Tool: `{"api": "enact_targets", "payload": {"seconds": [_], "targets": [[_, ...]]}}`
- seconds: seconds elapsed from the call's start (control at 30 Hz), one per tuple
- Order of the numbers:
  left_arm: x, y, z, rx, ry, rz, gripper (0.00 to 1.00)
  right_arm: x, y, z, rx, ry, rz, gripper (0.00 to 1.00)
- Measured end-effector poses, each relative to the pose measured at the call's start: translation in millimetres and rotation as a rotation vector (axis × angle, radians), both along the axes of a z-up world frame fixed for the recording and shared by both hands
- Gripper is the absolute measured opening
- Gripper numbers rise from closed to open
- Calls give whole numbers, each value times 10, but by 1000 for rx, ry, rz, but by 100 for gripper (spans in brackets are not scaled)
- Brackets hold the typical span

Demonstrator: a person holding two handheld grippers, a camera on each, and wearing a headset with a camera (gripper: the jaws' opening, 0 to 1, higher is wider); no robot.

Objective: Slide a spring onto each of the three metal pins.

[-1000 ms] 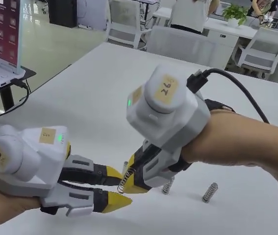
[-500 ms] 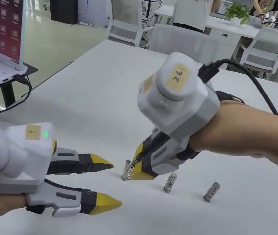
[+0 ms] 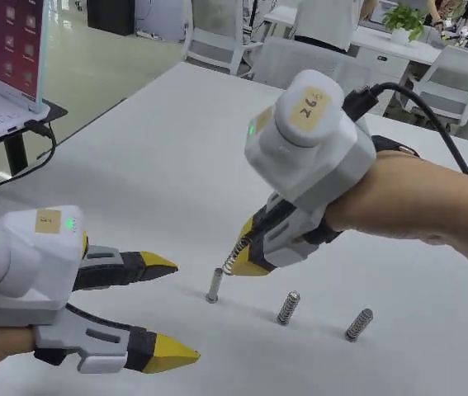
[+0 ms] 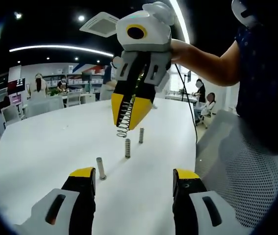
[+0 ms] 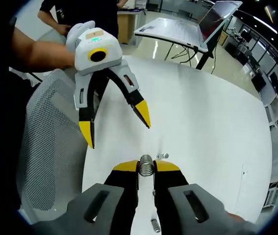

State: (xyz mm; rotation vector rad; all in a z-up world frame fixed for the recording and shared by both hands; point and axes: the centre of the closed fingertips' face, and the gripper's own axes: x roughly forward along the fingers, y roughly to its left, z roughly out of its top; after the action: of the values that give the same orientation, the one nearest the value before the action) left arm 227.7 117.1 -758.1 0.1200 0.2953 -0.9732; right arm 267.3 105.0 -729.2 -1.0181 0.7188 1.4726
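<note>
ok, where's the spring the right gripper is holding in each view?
Head view: spring at centre, clamped in the right gripper, up-right of a bare pin.
Left gripper view: upper centre, between the yellow jaw tips.
Right gripper view: bottom centre, between its own jaws.
Shared landmark: the open left gripper.

The white counter stretches to a far corner, where a grey chair is drawn up. Beyond the left edge, an open laptop sits on a dark stand. Past the far edge are a white chair and a potted plant. A mesh chair stands at the near edge.
</note>
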Motion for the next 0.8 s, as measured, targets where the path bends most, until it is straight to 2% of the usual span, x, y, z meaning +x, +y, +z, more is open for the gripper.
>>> {"api": "enact_targets", "payload": {"seconds": [0.07, 0.17, 0.43, 0.8], "targets": [[-11, 2, -18, 8, 4, -1, 62, 79, 16, -12, -6, -16, -3, 8], [-16, 3, -41, 16, 9, -2, 65, 143, 61, -35, -6, -9, -11, 8], [-38, 20, -63, 17, 17, 0, 67, 324, 144, -261, -49, 1, -8, 8], [-62, 20, -62, 29, 20, -3, 69, 381, 124, -491, -103, 14, 4, 9]]}}
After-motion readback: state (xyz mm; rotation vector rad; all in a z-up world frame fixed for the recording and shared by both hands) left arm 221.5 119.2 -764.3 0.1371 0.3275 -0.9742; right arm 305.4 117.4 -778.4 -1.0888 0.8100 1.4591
